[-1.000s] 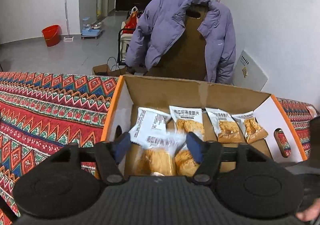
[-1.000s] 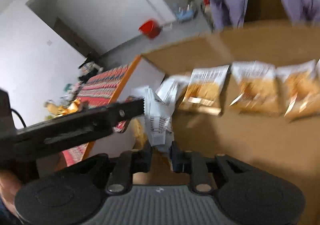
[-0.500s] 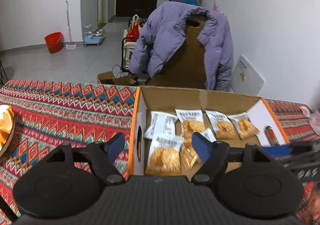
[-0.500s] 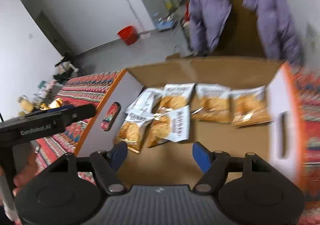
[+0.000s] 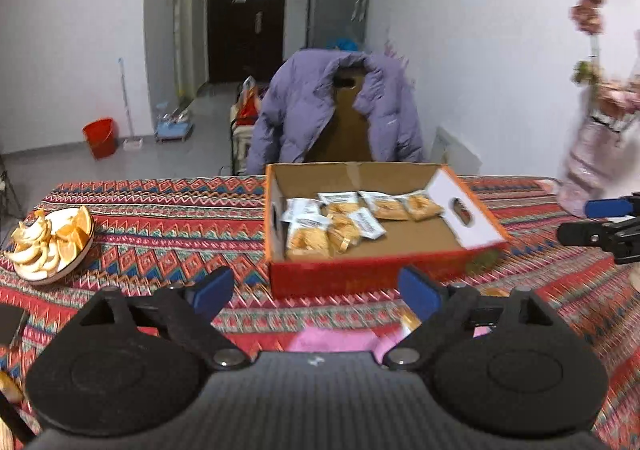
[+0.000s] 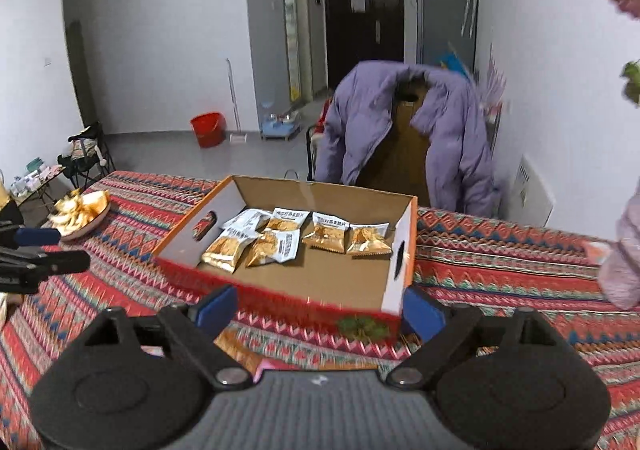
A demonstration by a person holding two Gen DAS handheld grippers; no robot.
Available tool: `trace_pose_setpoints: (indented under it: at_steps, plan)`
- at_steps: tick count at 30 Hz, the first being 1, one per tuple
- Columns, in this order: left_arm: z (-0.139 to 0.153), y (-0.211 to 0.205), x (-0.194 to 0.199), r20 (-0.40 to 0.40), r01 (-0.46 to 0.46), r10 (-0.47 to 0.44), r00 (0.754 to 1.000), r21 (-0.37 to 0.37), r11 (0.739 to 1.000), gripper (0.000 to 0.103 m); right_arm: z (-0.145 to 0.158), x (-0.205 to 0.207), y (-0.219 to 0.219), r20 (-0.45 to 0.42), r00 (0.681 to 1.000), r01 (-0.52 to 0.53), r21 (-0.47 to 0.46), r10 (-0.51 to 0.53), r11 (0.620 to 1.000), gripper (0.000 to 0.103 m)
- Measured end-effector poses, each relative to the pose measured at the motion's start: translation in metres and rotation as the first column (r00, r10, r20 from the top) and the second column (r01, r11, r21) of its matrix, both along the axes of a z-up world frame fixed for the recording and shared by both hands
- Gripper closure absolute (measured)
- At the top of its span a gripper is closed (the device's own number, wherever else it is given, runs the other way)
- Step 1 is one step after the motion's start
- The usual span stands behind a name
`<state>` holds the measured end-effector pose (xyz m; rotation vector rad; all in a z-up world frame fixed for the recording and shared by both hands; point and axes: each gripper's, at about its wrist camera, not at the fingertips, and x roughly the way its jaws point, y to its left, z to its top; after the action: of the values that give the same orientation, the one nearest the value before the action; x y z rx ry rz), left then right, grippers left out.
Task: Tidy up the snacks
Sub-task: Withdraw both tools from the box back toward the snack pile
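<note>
An open cardboard box (image 5: 360, 276) (image 6: 280, 300) with red-orange outer walls stands on the patterned tablecloth. Several white-and-gold snack packets (image 5: 344, 223) (image 6: 280, 238) lie inside, toward its left and back. My left gripper (image 5: 316, 290) hovers in front of the box, its jaws opening, with nothing between them. My right gripper (image 6: 320, 310) hangs before the box's near right corner, jaws also opening and empty. It also shows at the right edge of the left wrist view as the right gripper (image 5: 592, 219). A pink packet (image 5: 332, 340) lies on the cloth, half hidden under the left gripper's body.
A plate of orange slices and peel (image 5: 52, 246) (image 6: 82, 211) sits at the table's left. A pink vase with flowers (image 5: 592, 153) stands at the right. Behind the table, a purple jacket (image 5: 332, 109) hangs over a chair. A dark object (image 5: 10, 324) lies at the left edge.
Both grippers have drawn back and up out of the box. The right gripper let go of a snack packet, which now lies in the box. Both pairs of jaws have widened.
</note>
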<state>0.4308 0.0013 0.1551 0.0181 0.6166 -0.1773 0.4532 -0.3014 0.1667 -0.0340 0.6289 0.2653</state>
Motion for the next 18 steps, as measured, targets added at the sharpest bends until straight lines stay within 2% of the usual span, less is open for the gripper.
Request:
trace_pose_setpoints:
  at_steps: [4,11,14,16,18]
  plan:
    - [-0.008,0.000,-0.064,0.067,0.014,-0.015,0.998,0.007,1.000,0.006,-0.008,-0.061,-0.003,0.062,0.998,-0.005,-0.011,0.006,1.000,0.009]
    - [-0.041,0.000,-0.164,0.144,-0.012,0.012,0.990,-0.001,1.000,0.005,-0.043,-0.168,0.006,0.143,0.989,-0.034,0.007,0.033,0.999,0.004]
    - [-0.054,0.001,-0.209,0.206,-0.054,0.048,0.977,0.027,0.998,0.004,-0.060,-0.217,0.013,0.197,0.980,0.001,-0.022,0.003,1.000,0.002]
    - [-0.060,0.005,-0.235,0.226,-0.088,0.082,0.971,0.014,0.996,0.003,-0.072,-0.245,0.021,0.232,0.973,0.024,-0.060,-0.010,0.998,0.001]
    - [-0.065,0.009,-0.254,0.231,-0.092,0.091,0.969,-0.003,0.996,0.002,-0.085,-0.270,0.025,0.251,0.968,0.041,-0.058,-0.025,0.997,0.001]
